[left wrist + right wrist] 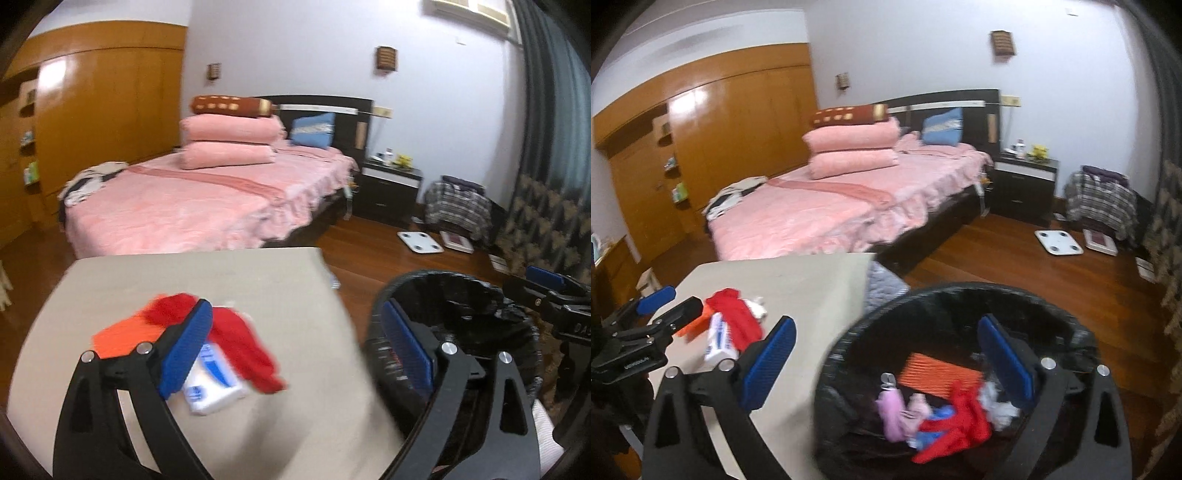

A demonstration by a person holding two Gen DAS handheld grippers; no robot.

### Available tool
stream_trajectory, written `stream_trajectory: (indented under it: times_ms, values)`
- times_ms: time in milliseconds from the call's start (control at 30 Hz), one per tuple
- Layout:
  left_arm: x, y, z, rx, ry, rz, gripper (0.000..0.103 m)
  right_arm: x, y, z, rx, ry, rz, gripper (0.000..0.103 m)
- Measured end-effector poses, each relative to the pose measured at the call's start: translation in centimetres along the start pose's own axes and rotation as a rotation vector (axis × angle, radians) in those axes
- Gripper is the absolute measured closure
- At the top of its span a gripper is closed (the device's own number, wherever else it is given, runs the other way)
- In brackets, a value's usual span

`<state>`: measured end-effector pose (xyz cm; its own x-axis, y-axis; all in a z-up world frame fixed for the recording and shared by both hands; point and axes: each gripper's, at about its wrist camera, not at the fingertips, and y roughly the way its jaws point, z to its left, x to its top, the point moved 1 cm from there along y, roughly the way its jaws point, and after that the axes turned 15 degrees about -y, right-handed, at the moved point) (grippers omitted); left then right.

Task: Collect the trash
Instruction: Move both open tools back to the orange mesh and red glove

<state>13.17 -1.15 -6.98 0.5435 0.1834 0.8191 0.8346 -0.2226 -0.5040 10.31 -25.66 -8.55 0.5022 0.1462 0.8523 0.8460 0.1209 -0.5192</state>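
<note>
On the beige table [221, 280] lie a red crumpled wrapper [243, 347], an orange piece [122, 336] and a white-and-blue packet [214, 387]. My left gripper [295, 343] is open above the table's right edge, its left finger over this trash. A black lined bin [960, 299] stands right of the table and holds red, pink, orange and white trash [942, 410]. My right gripper [886, 358] is open and empty over the bin's left rim. The left gripper also shows in the right wrist view [665, 302], next to the same table trash [735, 321].
A pink bed [192, 199] stands behind the table, a wooden wardrobe [92, 110] at the left. A dark nightstand [391, 184], a white scale [419, 242] on the wood floor, and a chair with plaid cloth [458, 206] are at the right.
</note>
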Motion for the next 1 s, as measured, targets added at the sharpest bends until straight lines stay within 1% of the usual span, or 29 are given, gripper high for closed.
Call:
stream_trajectory:
  times_ms: [200, 400, 533, 700, 833, 1000]
  values:
    - [0.5, -1.3, 5.3, 0.108, -0.042, -0.026, 0.013, 1.2, 2.4, 4.7, 0.075, -0.022, -0.009, 0.006]
    - [0.5, -0.9, 10.5, 0.212, -0.091, -0.018, 0.013, 2.4, 5.5, 9.6, 0.107, -0.081, -0.013, 0.006]
    - [0.3, 0.3, 12.9, 0.25, -0.11, 0.0, 0.013, 2.8, 7.6, 11.7, 0.126, -0.101, -0.011, 0.006]
    - [-0.1, 1.9, 15.5, 0.275, -0.13, 0.026, 0.014, 3.3, 10.6, 14.0, 0.147, -0.125, 0.009, 0.006]
    - [-0.1, 3.9, 16.9, 0.296, -0.135, 0.056, 0.019, 3.4, 12.2, 15.1, 0.151, -0.132, 0.019, 0.007]
    - [-0.2, 6.3, 18.3, 0.309, -0.137, 0.1, 0.02, 3.0, 13.8, 15.8, 0.158, -0.146, 0.04, 0.007]
